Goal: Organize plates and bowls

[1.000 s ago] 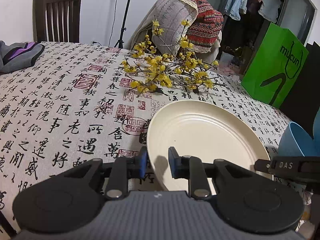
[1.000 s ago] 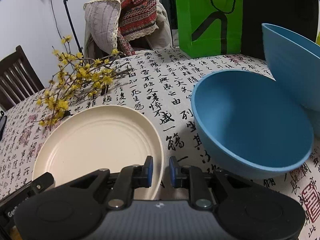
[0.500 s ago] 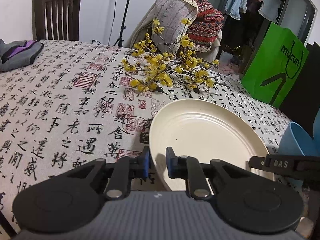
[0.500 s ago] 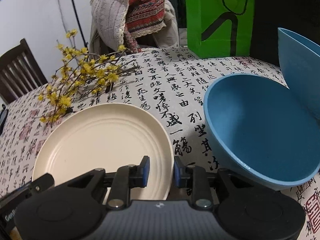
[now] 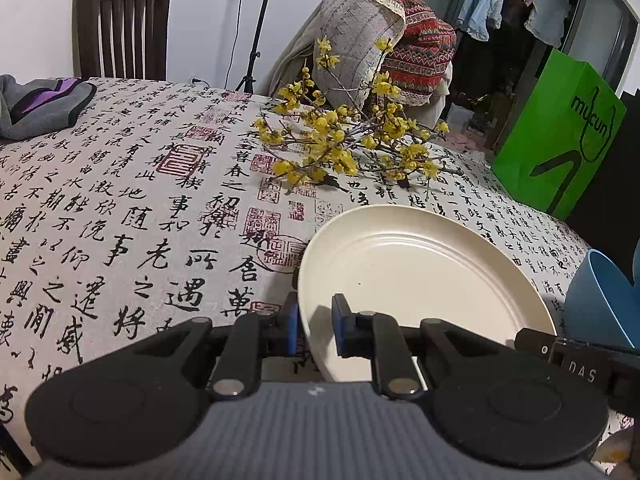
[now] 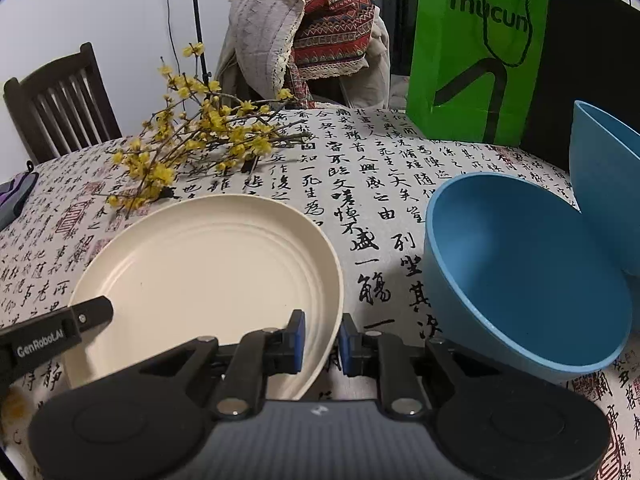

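Observation:
A cream plate lies on the calligraphy-print tablecloth. My left gripper is shut on the plate's near left rim, one blue pad on each side of it. My right gripper straddles the opposite rim of the plate. Its jaws are closing, with the pads against the rim. A blue bowl sits tilted just right of the plate, and a second blue bowl leans behind it at the right edge. Each view shows the other gripper's finger at the plate's far side.
A spray of yellow blossom branches lies on the cloth just beyond the plate. A green paper bag stands at the table's far right. Folded grey-purple clothing rests far left. A wooden chair and a chair draped in fabric stand behind the table.
My left jaws narrowed onto the plate's rim and then held still. The right gripper rolled slightly; its jaws widened a little, then narrowed again around the rim.

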`<state>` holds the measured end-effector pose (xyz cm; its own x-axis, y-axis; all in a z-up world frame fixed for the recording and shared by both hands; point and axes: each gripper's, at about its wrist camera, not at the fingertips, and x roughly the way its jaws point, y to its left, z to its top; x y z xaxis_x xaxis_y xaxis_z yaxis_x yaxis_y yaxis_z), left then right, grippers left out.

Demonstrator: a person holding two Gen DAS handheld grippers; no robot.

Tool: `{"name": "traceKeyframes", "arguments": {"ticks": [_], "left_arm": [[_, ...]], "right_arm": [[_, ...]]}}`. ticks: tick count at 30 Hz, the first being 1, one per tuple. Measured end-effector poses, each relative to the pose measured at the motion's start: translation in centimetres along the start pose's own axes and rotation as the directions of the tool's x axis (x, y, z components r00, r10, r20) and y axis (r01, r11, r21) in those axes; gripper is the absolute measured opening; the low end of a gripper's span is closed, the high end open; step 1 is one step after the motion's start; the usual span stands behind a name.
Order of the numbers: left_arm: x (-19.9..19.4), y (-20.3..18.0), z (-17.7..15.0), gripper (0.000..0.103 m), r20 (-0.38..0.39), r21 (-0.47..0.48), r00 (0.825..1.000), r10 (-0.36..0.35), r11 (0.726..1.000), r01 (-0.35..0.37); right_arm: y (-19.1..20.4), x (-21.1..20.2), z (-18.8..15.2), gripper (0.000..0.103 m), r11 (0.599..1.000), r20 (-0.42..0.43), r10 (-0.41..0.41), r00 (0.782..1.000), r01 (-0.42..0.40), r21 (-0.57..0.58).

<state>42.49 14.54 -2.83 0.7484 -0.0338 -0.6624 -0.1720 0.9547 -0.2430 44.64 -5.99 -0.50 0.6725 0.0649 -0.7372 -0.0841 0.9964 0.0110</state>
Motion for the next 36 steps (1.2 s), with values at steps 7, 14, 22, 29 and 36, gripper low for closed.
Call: {"name": "traceKeyframes", "arguments": {"ticks": [7, 14, 22, 29, 36], "left_arm": [[-0.1, 0.0, 0.0, 0.017, 0.003, 0.001, 1.000, 0.004, 1.000, -0.004], [-0.2, 0.1, 0.0, 0.017, 0.010, -0.002, 1.000, 0.010, 1.000, -0.010], [-0.6, 0.1, 0.1, 0.017, 0.027, -0.004, 1.000, 0.009, 1.000, -0.009], [-0.9, 0.1, 0.1, 0.017, 0.040, -0.005, 0.999, 0.009, 1.000, -0.009], [-1.4, -0.1, 0.1, 0.017, 0.058, 0.004, 0.998, 0.013, 1.000, -0.014]], "right_arm": [[0.3, -0.1, -0.3, 0.017, 1.000, 0.022, -0.006, 1.000, 0.006, -0.023], [0.5, -0.4, -0.4, 0.017, 0.999, 0.038, -0.010, 0.999, 0.012, -0.046], [0.5, -0.5, -0.5, 0.017, 0.999, 0.051, -0.004, 0.999, 0.006, -0.045], [0.5, -0.7, -0.6, 0.017, 0.999, 0.063, 0.002, 0.998, 0.001, -0.048], [0.4, -1.1, -0.7, 0.017, 0.999, 0.088, 0.012, 0.996, -0.008, -0.043]]}}
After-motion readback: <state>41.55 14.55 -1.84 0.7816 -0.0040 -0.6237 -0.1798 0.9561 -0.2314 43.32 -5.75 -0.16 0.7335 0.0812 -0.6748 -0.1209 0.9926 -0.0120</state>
